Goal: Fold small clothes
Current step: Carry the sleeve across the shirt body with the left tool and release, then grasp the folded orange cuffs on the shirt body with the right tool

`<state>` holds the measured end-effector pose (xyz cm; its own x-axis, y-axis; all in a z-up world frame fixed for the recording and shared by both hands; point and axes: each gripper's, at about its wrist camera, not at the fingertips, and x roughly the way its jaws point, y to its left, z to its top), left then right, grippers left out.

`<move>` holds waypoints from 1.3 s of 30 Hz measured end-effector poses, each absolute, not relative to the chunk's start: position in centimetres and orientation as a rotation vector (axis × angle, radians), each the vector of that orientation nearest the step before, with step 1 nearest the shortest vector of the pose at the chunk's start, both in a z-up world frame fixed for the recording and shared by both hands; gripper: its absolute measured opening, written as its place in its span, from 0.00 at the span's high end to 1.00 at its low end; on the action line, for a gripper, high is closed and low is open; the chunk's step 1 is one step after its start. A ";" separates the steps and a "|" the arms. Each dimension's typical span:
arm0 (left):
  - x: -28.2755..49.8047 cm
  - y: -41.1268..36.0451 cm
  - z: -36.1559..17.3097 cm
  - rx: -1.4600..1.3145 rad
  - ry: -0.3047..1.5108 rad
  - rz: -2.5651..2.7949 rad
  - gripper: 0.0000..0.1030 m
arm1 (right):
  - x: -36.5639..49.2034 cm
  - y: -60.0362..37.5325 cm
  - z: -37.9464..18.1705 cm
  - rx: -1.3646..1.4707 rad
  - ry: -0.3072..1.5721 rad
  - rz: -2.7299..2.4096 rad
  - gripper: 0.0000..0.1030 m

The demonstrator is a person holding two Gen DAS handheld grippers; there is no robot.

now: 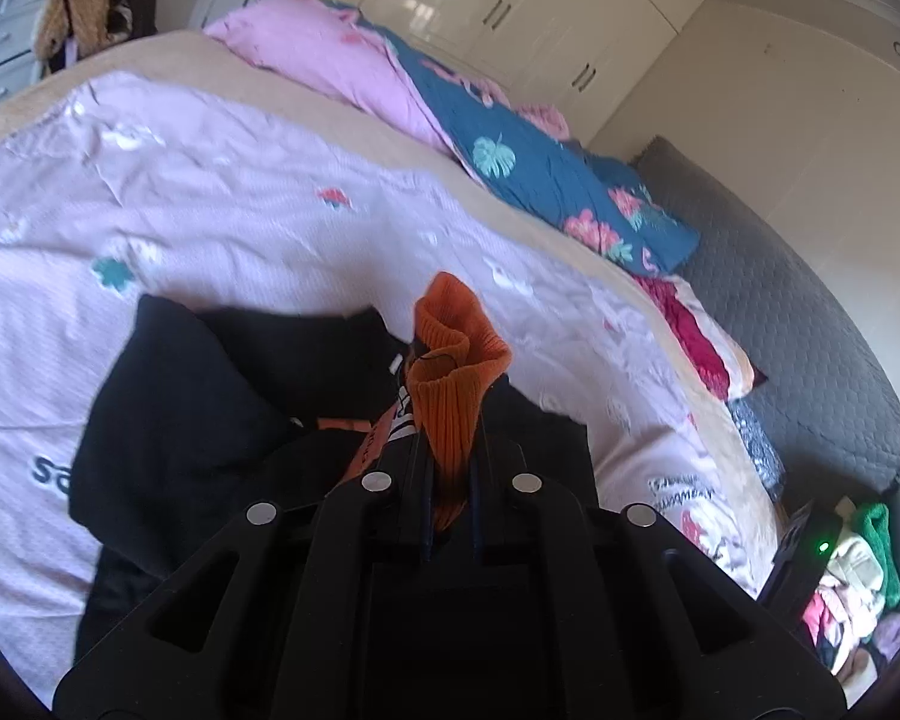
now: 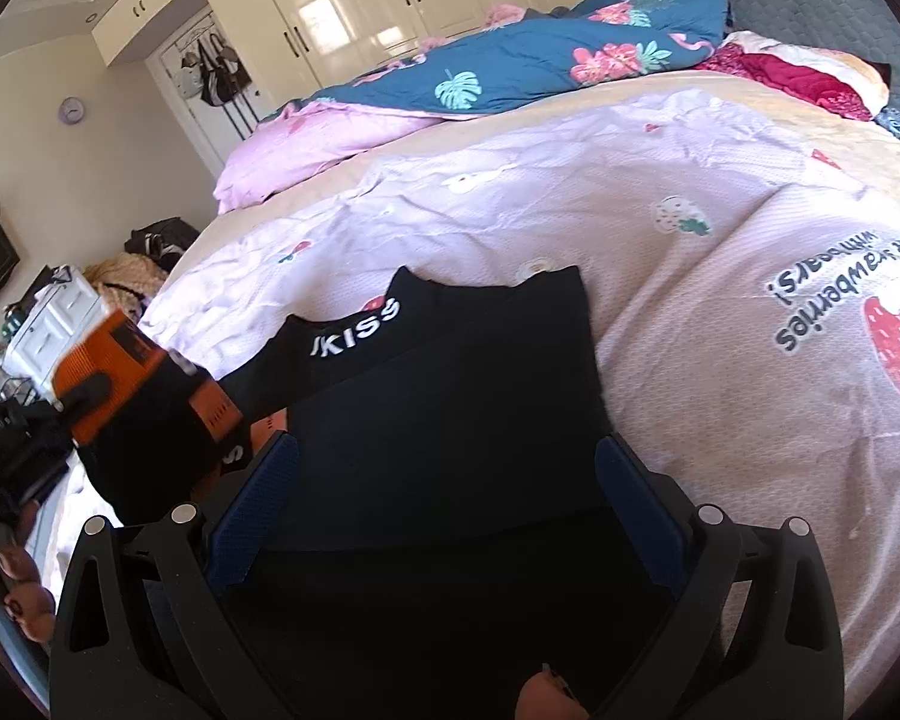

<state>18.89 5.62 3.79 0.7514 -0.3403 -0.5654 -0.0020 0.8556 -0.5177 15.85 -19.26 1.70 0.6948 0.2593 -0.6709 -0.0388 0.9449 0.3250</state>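
Fingers [image 1: 450, 468] on my left pinch the orange cuff [image 1: 456, 372] of the black garment [image 2: 444, 396], my right fingers [image 2: 447, 501] gape above it; a thin grip could slip mid-fold.

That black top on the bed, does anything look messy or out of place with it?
Yes. The black top lies bunched, not flat, on the pink bedspread, and its orange cuff is lifted, pinched in the left gripper.

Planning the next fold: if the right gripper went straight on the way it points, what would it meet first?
Probably the black garment on the bed, lying right between the open right gripper jaws; depth is unclear.
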 end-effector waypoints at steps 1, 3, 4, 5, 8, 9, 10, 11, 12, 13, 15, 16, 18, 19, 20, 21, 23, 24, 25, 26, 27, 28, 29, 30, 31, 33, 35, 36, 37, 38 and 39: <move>19.0 5.5 3.5 -0.522 0.714 -0.203 0.98 | 15.8 -19.4 1.7 0.295 0.784 0.160 0.04; 19.2 5.0 2.9 -0.517 0.732 -0.222 0.98 | 15.8 -19.7 1.6 0.296 0.781 0.143 0.04; 19.2 4.8 2.7 -0.511 0.739 -0.227 0.98 | 15.8 -19.9 1.6 0.298 0.780 0.137 0.04; 19.3 4.5 2.5 -0.503 0.749 -0.235 0.98 | 15.8 -20.1 1.6 0.303 0.778 0.129 0.04; 19.7 3.8 1.7 -0.493 0.777 -0.257 0.98 | 15.7 -20.8 1.6 0.314 0.769 0.110 0.04; 19.8 3.6 1.4 -0.492 0.787 -0.264 0.98 | 15.7 -21.0 1.6 0.318 0.768 0.105 0.04; 19.9 3.3 1.1 -0.489 0.799 -0.275 0.98 | 15.8 -21.2 1.6 0.324 0.767 0.099 0.04; 20.1 2.9 0.6 -0.487 0.815 -0.286 0.97 | 15.7 -21.4 1.5 0.329 0.766 0.094 0.04; 20.3 2.6 0.2 -0.482 0.830 -0.295 0.97 | 15.7 -21.6 1.4 0.333 0.765 0.088 0.04; 20.4 2.2 -0.2 -0.477 0.845 -0.305 0.97 | 15.7 -21.8 1.4 0.336 0.766 0.083 0.04; 20.7 1.4 -1.1 -0.467 0.879 -0.328 0.97 | 15.8 -22.1 1.2 0.345 0.769 0.075 0.04; 20.8 1.0 -1.6 -0.463 0.898 -0.342 0.96 | 15.8 -22.1 1.1 0.349 0.771 0.074 0.04; 20.8 0.4 -2.0 -0.461 0.921 -0.365 0.93 | 15.8 -22.4 1.0 0.362 0.777 0.076 0.04; 20.9 0.2 -2.2 -0.461 0.932 -0.377 0.88 | 15.8 -22.5 0.9 0.372 0.779 0.081 0.04; 20.8 -0.1 -2.3 -0.461 0.945 -0.398 0.79 | 15.9 -22.5 0.8 0.379 0.783 0.085 0.04; 20.8 -0.2 -2.3 -0.459 0.951 -0.412 0.75 | 15.9 -22.5 0.7 0.383 0.788 0.087 0.04; 20.5 -0.2 -1.9 -0.458 0.944 -0.420 0.62 | 15.9 -22.3 0.6 0.381 0.794 0.094 0.04; 20.4 0.1 -1.5 -0.455 0.935 -0.420 0.61 | 15.9 -22.0 0.5 0.370 0.798 0.101 0.04; 20.3 0.2 -1.3 -0.453 0.927 -0.414 0.61 | 15.9 -21.7 0.5 0.358 0.801 0.107 0.04; 20.2 0.7 -1.0 -0.452 0.917 -0.399 0.60 | 15.9 -21.0 0.5 0.336 0.804 0.120 0.04; 20.2 1.1 -0.8 -0.452 0.911 -0.384 0.58 | 15.9 -20.5 0.5 0.321 0.808 0.132 0.04; 20.2 1.6 -0.6 -0.452 0.906 -0.367 0.50 | 15.9 -19.8 0.4 0.307 0.816 0.155 0.04; 20.1 2.3 -0.3 -0.443 0.897 -0.336 0.47 | 15.9 -19.0 0.3 0.297 0.826 0.185 0.04; 20.2 2.8 -0.1 -0.427 0.889 -0.304 0.43 | 16.0 -18.3 0.1 0.291 0.839 0.215 0.04; 20.1 3.3 0.2 -0.410 0.882 -0.269 0.43 | 16.0 -17.7 -0.1 0.287 0.852 0.237 0.04; 20.1 4.8 0.8 -0.376 0.860 -0.191 0.32 | 16.3 -15.9 -0.6 0.276 0.893 0.294 0.05; 20.2 6.3 1.2 -0.354 0.855 -0.125 0.23 | 16.5 -14.1 -1.0 0.249 0.922 0.325 0.05; 20.3 6.8 1.2 -0.350 0.854 -0.105 0.23 | 16.7 -13.0 -1.1 0.221 0.938 0.324 0.05; 20.3 7.4 1.2 -0.348 0.851 -0.086 0.20 | 16.8 -12.2 -1.3 0.199 0.944 0.324 0.05; 20.3 8.2 1.2 -0.350 0.847 -0.058 0.16 | 17.0 -11.4 -1.6 0.180 0.950 0.321 0.05; 20.3 8.9 1.2 -0.354 0.847 -0.038 0.15 | 17.1 -11.0 -2.0 0.170 0.959 0.316 0.06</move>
<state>20.34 8.95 1.18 0.6650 -0.1722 -0.7267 -0.1068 0.9411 -0.3207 17.14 -10.99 -1.96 0.5333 0.3384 -0.7753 -0.1895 0.9410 0.2804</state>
